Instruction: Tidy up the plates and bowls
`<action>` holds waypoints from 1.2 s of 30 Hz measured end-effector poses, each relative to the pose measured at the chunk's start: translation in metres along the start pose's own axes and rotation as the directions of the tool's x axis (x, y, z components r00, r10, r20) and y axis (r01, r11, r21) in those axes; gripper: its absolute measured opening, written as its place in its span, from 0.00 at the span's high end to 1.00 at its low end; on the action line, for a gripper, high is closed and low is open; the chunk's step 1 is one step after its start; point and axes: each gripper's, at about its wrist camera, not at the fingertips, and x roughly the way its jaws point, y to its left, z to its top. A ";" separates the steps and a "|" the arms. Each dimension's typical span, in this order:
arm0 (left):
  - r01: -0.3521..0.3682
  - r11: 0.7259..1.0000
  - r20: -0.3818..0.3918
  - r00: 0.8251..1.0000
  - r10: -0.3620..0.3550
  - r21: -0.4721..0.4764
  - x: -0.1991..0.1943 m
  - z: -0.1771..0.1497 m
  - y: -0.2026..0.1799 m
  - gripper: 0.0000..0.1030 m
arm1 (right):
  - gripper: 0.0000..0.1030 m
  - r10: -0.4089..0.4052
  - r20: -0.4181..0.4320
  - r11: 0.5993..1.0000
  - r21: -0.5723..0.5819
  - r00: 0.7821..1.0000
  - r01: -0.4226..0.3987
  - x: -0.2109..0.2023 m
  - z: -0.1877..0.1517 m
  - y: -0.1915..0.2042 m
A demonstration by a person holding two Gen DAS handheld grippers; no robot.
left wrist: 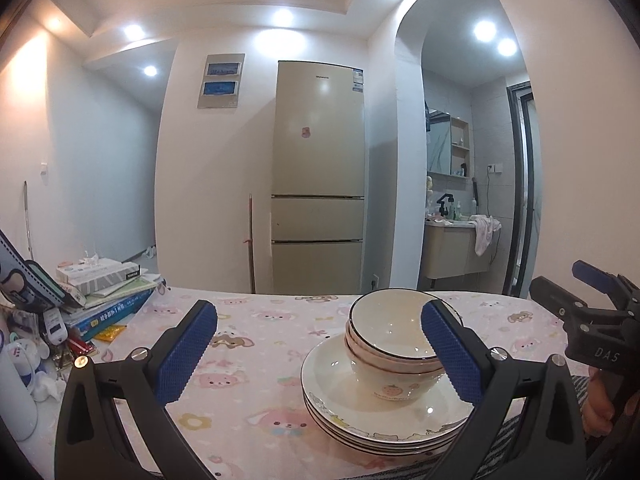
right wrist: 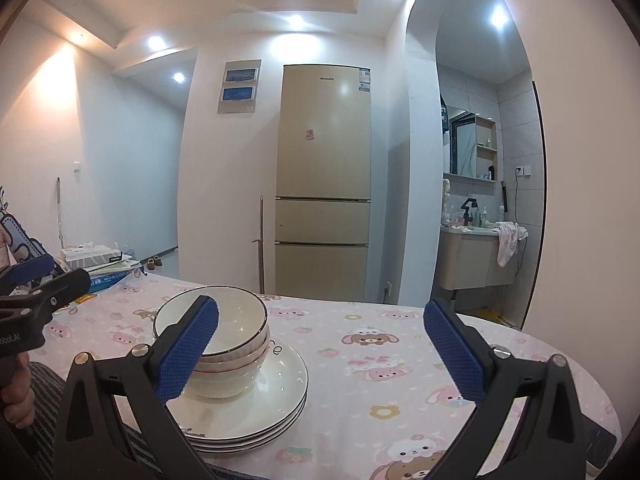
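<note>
Several cream bowls (left wrist: 390, 338) with dark rims are nested on a stack of cream plates (left wrist: 372, 420) near the table's front edge. In the right wrist view the bowls (right wrist: 236, 332) and plates (right wrist: 256, 404) lie at the lower left. My left gripper (left wrist: 320, 354) stands open, its right finger in front of the bowls, nothing between the pads. My right gripper (right wrist: 320, 354) is open wide to the right of the stack, its left finger overlapping the bowls in view. Each gripper shows at the edge of the other's view.
The table wears a pink cartoon tablecloth (left wrist: 248, 360). Books and boxes (left wrist: 108, 292) pile up at its left end with small clutter. A beige fridge (left wrist: 320, 184) stands behind, a bathroom (left wrist: 464, 200) beyond an arch on the right. A person's hand (left wrist: 608, 404) holds the right gripper.
</note>
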 end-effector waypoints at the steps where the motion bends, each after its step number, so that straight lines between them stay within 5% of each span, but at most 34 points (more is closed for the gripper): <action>1: -0.002 1.000 0.005 1.000 0.002 0.003 -0.001 0.000 -0.001 0.00 | 0.00 0.001 -0.005 1.000 0.007 1.000 -0.001 0.001 0.000 -0.002; 9: -0.027 0.999 0.026 0.999 0.026 0.039 -0.006 -0.001 -0.008 0.00 | 0.00 -0.002 -0.025 0.998 0.058 1.000 0.003 0.004 0.000 -0.012; 36: -0.036 0.998 0.020 0.999 0.035 0.051 -0.006 0.000 -0.008 0.00 | 0.00 -0.011 0.058 0.999 -0.046 0.998 0.014 -0.012 0.000 0.011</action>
